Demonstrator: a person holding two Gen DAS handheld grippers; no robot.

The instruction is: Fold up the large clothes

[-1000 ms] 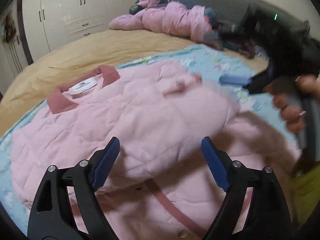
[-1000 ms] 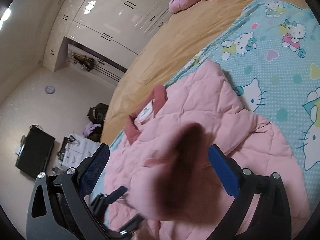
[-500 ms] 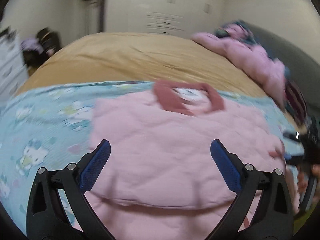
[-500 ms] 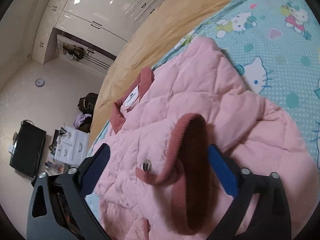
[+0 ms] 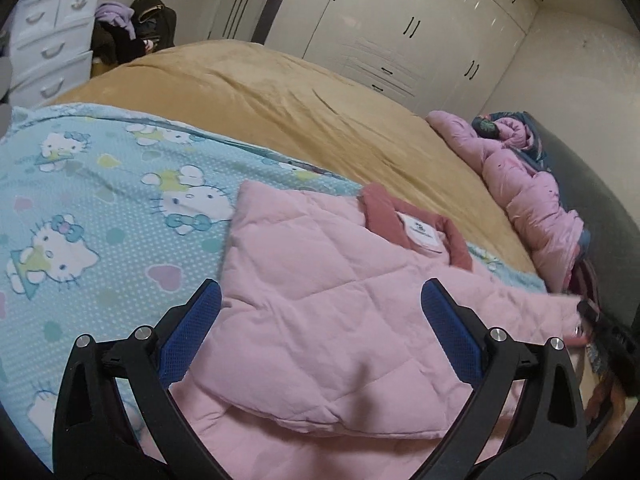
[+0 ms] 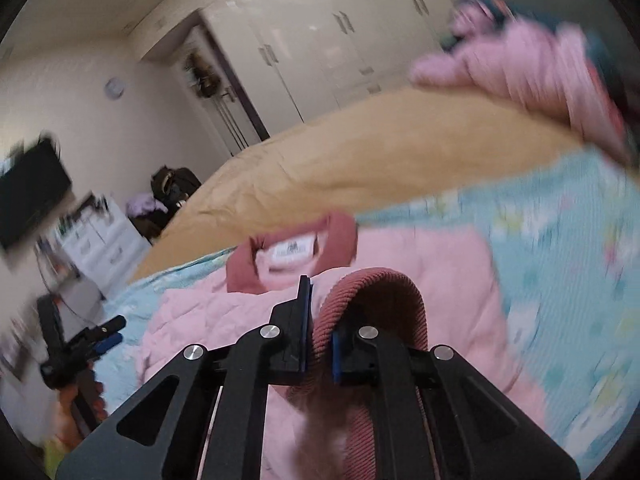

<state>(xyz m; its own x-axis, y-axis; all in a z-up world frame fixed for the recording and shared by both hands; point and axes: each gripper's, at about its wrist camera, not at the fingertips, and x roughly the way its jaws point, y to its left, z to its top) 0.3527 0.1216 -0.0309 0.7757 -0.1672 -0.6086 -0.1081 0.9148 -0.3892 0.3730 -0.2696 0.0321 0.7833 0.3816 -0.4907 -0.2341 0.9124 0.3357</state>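
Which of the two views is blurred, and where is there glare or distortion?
Right wrist view: motion blur over the far pink coat and cartoon sheet; the right gripper, shut on the ribbed cuff, stays sharp. Left wrist view: mostly sharp, fisheye bends the bed, lamp glare on the wardrobe.

both wrist views look down close over the pink quilted jacket (image 5: 340, 320) on the bed (image 5: 280, 104), facing the wardrobe (image 6: 320, 48); both share its collar.
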